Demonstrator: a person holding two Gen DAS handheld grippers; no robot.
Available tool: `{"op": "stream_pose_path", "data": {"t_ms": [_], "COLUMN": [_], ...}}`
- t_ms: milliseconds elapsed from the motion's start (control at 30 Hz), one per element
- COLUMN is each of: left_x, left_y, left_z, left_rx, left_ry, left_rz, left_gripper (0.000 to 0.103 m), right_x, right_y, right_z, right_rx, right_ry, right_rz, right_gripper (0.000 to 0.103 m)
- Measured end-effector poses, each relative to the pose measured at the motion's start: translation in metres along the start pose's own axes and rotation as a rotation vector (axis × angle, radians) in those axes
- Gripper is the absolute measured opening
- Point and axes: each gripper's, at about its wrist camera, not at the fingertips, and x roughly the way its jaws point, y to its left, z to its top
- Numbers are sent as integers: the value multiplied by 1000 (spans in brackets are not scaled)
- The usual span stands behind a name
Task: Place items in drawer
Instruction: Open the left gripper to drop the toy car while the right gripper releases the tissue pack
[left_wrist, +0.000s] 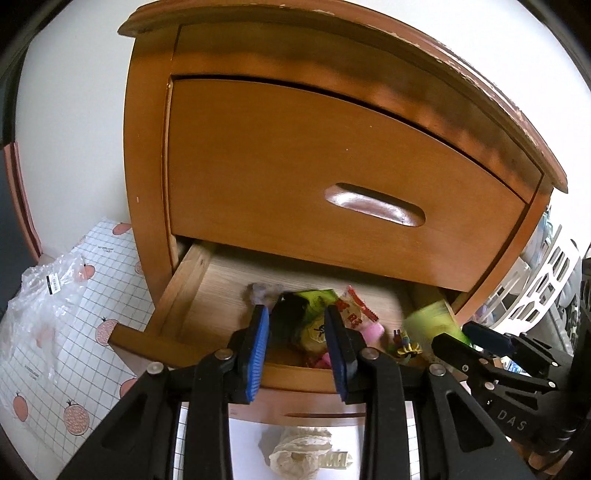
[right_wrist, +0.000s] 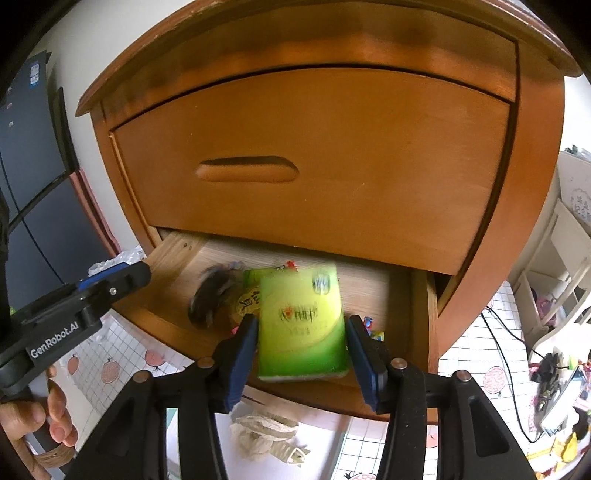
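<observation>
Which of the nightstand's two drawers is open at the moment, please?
The lower drawer is open: pulled out, items visible inside. The upper drawer sits shut.

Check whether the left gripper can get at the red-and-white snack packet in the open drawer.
Probably yes. The left gripper is open above the pulled-out lower drawer, and the packet lies uncovered just past its right finger. The shut upper drawer overhangs only the lower drawer's back.

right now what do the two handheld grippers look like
Both the left gripper and right gripper are black plastic linkage frames with silver rivets and ribbed blue pads lining the jaws. White lettering reads "GenRobot.AI" on the left, "DAS" on the right.
</observation>
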Motion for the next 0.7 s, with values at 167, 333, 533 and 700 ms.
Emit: {"op": "stream_pose_path", "data": {"t_ms": [167, 333, 533, 700], "left_x": [1, -3, -5, -6], "left_y": [-2, -2, 2, 5], "left_z": [-1, -2, -4, -7], "left_rx": [6, 1, -11, -17], "left_ry": [3, -3, -10, -16], "left_rz": [-1, 17, 63, 71], "left_gripper": [40, 68, 79, 87], "right_x": [-1, -4, -4, -5], "right_y": [-2, -4, -13, -16], "right_z": [0, -3, -9, -13], "right_rx": [9, 17, 56, 61], "right_ry": [1, 1, 2, 4], "right_rz": [-1, -12, -20, -32], "right_gripper": [64, 74, 91, 98]}}
